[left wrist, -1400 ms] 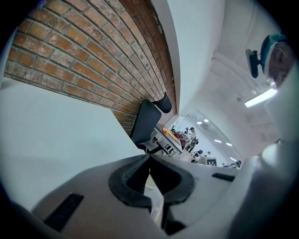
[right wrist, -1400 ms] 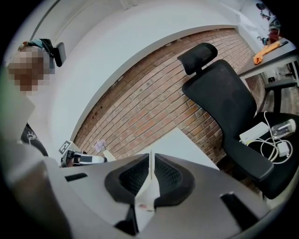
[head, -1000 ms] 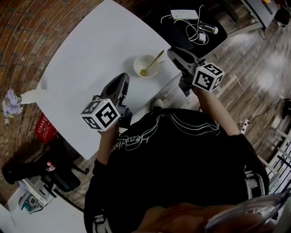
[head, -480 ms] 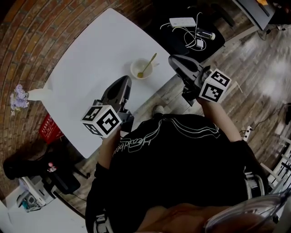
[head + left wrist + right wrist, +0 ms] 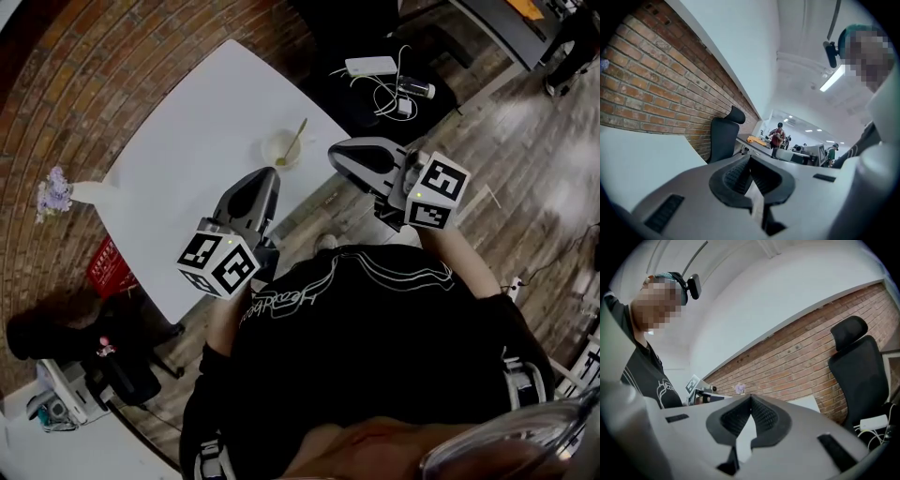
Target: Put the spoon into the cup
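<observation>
Slim gold spoon leaning in small round white cup, upper centre on white tabletop, left hand-held gripper and right hand-held gripper hovering mid-frame, jaws pressed together, empty.

A white table stands against a brick wall, with a small bunch of purple flowers beside its left corner. A red object, too small to identify, sits just past the table's near edge. Beyond the table, a white power strip and tangled white cables lie on a black office chair, which stands on a wooden floor.
</observation>
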Demonstrator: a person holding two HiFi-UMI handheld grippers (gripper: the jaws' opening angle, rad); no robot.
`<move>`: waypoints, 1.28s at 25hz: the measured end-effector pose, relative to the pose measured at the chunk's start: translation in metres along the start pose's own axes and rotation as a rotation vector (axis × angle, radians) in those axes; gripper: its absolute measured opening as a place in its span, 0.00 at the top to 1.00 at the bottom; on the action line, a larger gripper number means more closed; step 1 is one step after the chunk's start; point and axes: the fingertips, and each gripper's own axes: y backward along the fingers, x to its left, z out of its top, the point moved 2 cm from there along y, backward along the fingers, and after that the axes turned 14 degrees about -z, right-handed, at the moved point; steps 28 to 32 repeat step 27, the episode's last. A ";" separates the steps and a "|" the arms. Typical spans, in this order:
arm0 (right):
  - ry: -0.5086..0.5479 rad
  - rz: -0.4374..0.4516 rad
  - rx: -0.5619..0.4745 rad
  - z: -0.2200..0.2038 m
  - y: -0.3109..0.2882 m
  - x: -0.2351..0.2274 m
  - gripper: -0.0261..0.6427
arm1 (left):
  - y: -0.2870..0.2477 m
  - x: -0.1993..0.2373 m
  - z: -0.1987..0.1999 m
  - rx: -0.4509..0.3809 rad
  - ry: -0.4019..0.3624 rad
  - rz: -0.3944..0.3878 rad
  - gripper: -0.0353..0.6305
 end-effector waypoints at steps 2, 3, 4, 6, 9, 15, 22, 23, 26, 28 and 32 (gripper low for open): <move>0.023 0.013 0.000 0.001 0.009 0.008 0.97 | -0.001 -0.015 0.000 -0.010 -0.019 -0.005 0.94; 0.028 0.020 -0.003 0.001 0.013 0.011 0.97 | -0.001 -0.022 0.000 -0.014 -0.033 -0.008 0.94; 0.028 0.026 -0.007 0.001 0.017 0.014 0.97 | -0.001 -0.028 -0.001 -0.014 -0.051 -0.012 0.94; 0.031 0.034 -0.011 -0.001 0.023 0.017 0.97 | -0.001 -0.039 -0.003 -0.007 -0.084 -0.019 0.94; 0.028 0.038 -0.008 -0.004 0.029 0.019 0.97 | -0.001 -0.049 -0.007 -0.002 -0.099 -0.021 0.94; -0.011 0.044 -0.010 -0.007 0.029 0.020 0.97 | 0.006 -0.051 -0.009 -0.020 -0.094 -0.021 0.94; -0.039 0.037 -0.003 -0.012 0.021 0.012 0.97 | 0.003 -0.044 -0.012 -0.005 -0.100 -0.029 0.94; -0.043 0.036 -0.003 -0.013 0.020 0.012 0.97 | 0.003 -0.044 -0.013 0.001 -0.106 -0.032 0.94; -0.050 0.034 -0.005 -0.015 0.017 0.011 0.97 | 0.003 -0.040 -0.014 0.011 -0.109 -0.030 0.94; -0.051 0.034 -0.005 -0.016 0.016 0.010 0.97 | 0.003 -0.039 -0.015 0.013 -0.106 -0.027 0.94; -0.051 0.034 -0.005 -0.016 0.016 0.010 0.97 | 0.003 -0.039 -0.015 0.013 -0.106 -0.027 0.94</move>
